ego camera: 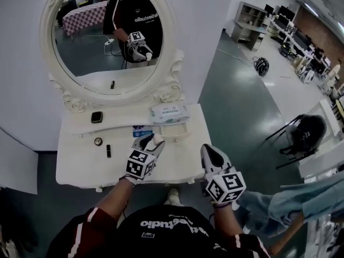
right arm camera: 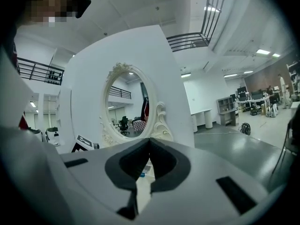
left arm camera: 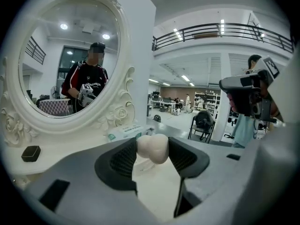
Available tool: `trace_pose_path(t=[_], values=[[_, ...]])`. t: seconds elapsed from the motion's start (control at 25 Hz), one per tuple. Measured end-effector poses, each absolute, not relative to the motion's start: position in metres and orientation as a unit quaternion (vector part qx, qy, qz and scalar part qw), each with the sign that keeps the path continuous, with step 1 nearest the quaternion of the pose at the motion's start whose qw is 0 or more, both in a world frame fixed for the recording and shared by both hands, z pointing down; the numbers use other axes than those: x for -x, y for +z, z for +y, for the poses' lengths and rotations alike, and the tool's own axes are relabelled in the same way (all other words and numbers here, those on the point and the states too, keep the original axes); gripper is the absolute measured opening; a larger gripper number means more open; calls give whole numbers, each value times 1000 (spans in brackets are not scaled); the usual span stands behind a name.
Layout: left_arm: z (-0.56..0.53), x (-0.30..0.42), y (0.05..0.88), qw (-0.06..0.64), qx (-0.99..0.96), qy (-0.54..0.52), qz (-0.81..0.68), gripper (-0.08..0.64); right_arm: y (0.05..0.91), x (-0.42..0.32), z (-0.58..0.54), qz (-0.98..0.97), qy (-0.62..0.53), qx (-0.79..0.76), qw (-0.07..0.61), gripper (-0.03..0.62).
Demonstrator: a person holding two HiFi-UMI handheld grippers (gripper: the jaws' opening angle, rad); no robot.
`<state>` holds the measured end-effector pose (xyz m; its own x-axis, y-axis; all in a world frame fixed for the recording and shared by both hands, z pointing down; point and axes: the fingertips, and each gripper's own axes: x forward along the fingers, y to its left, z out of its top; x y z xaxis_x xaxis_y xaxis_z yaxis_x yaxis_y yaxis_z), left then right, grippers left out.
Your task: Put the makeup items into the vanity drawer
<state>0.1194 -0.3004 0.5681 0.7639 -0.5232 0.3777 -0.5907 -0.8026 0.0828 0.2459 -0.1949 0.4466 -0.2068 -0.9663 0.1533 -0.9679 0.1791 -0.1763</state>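
Left gripper (left arm camera: 152,154) clenched on a cream, rounded two-lobed knob (left arm camera: 154,146), ribbed pads pressing it from both sides. Probably the pull of the small white vanity drawer (ego camera: 176,133) just beyond the jaw tips in the head view; join between knob and drawer front not visible. Drawer looks drawn out from under the white-and-green pack of wipes (ego camera: 169,113). Right gripper (ego camera: 208,149) shut and empty, tips meeting, held off the front right corner of the white vanity tabletop (ego camera: 75,168). Makeup items all out on the top, left of the drawer: black square compact (ego camera: 97,117), small round black pot (ego camera: 98,141), black lipstick tube (ego camera: 108,151), thin white stick (ego camera: 107,129). Step judged: opening the drawer, nothing stowed yet. Next move calls for a straight pull toward the body until the drawer gapes enough, then release of the knob and a pick of the nearest item, likely the lipstick tube.
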Motion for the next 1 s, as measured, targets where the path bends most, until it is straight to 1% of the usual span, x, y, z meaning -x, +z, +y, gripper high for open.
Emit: trace_pose_path(t=[0.52,1.0], values=[[-318,-153,575,104,-932,173,-303,216,446,-271,-201,-762,120,-636,6,3],[-342,-175,618,130,-914,193,-331,216,458,-297,-225,-768,127,-628,20,3]])
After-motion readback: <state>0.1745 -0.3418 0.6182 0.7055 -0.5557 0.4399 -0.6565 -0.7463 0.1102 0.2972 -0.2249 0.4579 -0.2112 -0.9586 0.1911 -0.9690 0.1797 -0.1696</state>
